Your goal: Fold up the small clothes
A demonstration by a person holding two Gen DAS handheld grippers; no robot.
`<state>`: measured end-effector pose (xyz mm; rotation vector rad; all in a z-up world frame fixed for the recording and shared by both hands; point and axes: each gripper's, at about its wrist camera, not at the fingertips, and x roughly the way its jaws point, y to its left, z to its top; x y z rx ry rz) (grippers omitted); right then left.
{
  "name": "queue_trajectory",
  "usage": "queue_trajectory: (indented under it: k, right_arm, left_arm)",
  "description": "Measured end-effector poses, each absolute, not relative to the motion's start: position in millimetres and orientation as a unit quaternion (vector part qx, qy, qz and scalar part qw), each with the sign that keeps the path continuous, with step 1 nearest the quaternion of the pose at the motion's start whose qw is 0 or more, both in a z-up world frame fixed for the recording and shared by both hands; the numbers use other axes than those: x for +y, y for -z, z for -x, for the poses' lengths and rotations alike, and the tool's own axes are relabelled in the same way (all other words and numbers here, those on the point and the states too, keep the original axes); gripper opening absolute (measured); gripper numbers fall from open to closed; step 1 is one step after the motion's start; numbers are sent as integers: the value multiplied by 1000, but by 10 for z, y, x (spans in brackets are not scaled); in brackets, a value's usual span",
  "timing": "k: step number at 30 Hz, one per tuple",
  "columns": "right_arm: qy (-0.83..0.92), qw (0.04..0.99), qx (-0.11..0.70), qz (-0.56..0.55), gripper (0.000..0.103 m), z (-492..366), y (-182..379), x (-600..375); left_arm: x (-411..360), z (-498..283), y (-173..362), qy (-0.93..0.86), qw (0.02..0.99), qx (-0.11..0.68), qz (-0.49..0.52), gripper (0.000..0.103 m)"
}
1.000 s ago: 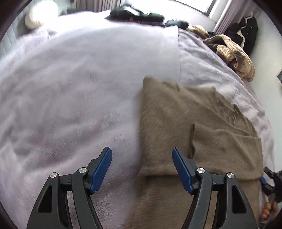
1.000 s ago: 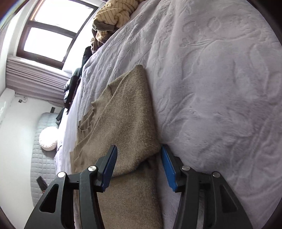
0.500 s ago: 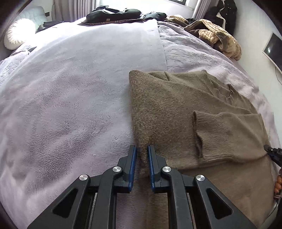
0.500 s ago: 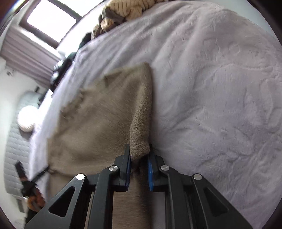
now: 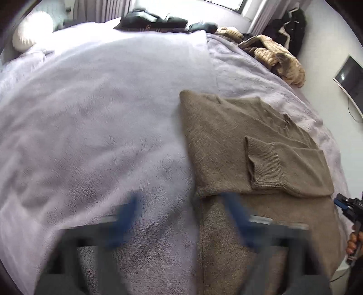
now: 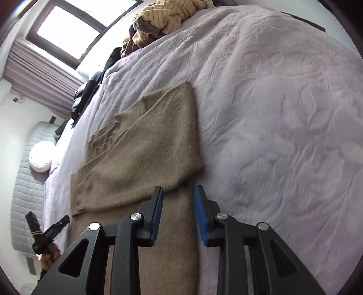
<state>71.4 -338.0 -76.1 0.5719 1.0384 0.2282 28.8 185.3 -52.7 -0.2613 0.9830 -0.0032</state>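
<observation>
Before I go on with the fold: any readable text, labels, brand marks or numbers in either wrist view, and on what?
None can be read in either view.
Brown knit sweater: no tag or print shows.
Lilac fleece bedspread: only an embossed pattern, no lettering.
Dark wall-mounted screen: blank.
Pile of dark clothes: faint stripes, too blurred to tell if any are text.

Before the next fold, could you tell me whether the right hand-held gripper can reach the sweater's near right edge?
Probably yes: the right hand-held gripper is open just above the sweater edge, with nothing between.
</observation>
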Motion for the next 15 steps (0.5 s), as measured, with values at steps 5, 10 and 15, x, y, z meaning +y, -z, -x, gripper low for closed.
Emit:
queue_trajectory:
  k: [5,10,15]
  right_arm:
    - [-125,824,484,-267,31,-570,691,-3216]
    - [-145,834,484,-222,31,-459,612,-2881]
    - [-161,822,515,-184,31,-441,855,-2470]
  left_arm:
    - [1562,-302,542,-4,884,468,-5,89]
    - [1625,-346,632,-47,881,469,-41,89]
    - [1458,-421,731,-71,879,459,-107,89]
